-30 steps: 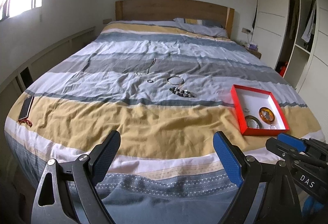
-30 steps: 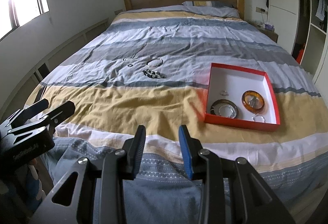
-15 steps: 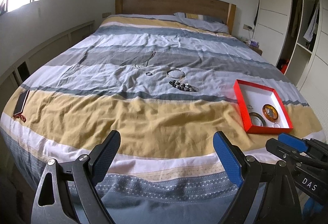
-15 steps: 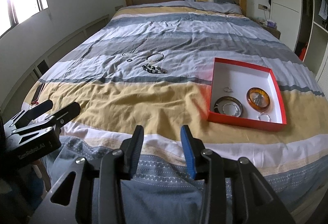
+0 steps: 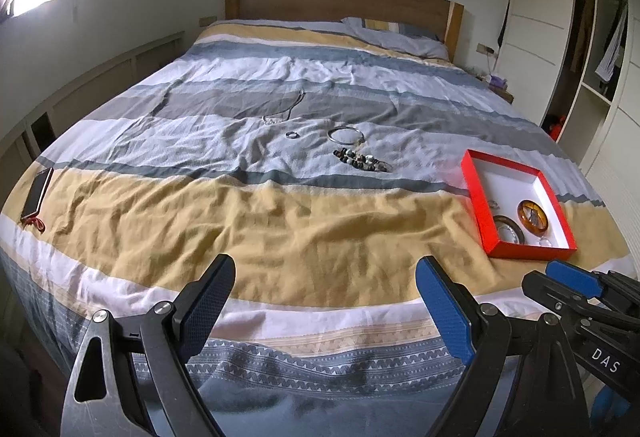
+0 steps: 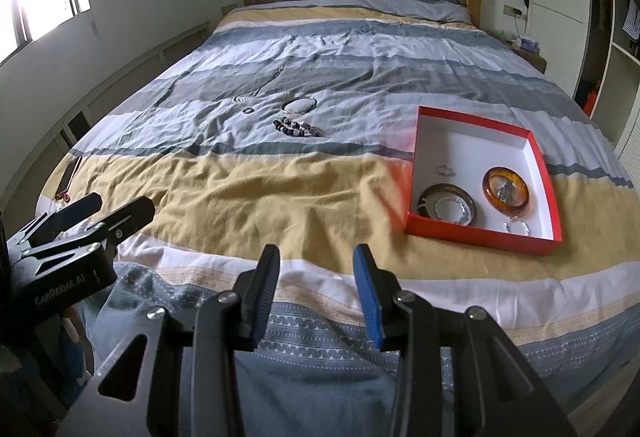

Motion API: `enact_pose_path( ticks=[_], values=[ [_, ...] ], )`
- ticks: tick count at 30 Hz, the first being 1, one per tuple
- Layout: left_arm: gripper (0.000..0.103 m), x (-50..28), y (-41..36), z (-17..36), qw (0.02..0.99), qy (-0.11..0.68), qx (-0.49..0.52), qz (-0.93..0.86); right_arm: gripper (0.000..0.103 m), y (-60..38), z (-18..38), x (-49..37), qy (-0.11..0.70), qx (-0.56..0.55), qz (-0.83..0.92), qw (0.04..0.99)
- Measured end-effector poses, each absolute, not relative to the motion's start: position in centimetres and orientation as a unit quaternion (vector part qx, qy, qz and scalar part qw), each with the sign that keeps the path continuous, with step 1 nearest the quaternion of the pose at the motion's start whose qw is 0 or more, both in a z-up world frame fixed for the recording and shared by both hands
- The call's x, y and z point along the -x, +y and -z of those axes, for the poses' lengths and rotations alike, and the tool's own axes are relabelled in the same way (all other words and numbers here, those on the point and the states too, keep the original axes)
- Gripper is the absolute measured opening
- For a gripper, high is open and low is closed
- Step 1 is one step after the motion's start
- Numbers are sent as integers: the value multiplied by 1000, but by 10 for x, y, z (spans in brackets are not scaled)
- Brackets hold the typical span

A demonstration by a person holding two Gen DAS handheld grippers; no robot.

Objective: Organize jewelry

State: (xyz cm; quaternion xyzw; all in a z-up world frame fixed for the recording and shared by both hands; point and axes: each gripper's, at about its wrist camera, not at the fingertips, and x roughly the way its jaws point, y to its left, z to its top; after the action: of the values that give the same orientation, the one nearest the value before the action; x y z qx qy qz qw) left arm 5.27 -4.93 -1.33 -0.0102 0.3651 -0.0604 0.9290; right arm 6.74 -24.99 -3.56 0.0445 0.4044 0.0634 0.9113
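Hiding part of its contents, red box (image 5: pixel 476 193) wall blocks view.

Red shallow box (image 6: pixel 478 233) open on yellow stripe, holding amber bangle (image 6: pixel 506 190), dark bangle (image 6: pixel 447 205), small ring (image 6: pixel 444 169), on pale stripe beyond: beaded bracelet (image 6: pixel 298 127), silver bangle (image 6: pixel 299 104), ring (image 6: pixel 248 110), thin chain necklace (image 6: pixel 260 87)

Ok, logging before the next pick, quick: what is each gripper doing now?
Left gripper: wide open, empty.
Right gripper: partly open, jaws just been opening, nothing between them.
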Motion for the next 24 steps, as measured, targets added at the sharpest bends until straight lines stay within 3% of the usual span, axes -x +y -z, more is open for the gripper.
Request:
enact_pose_path(
  ticks=[24],
  values=[
    [91, -112, -18, 63, 902, 430, 7, 37, 40, -232, 61, -133, 432, -27, -78, 898]
  ],
)
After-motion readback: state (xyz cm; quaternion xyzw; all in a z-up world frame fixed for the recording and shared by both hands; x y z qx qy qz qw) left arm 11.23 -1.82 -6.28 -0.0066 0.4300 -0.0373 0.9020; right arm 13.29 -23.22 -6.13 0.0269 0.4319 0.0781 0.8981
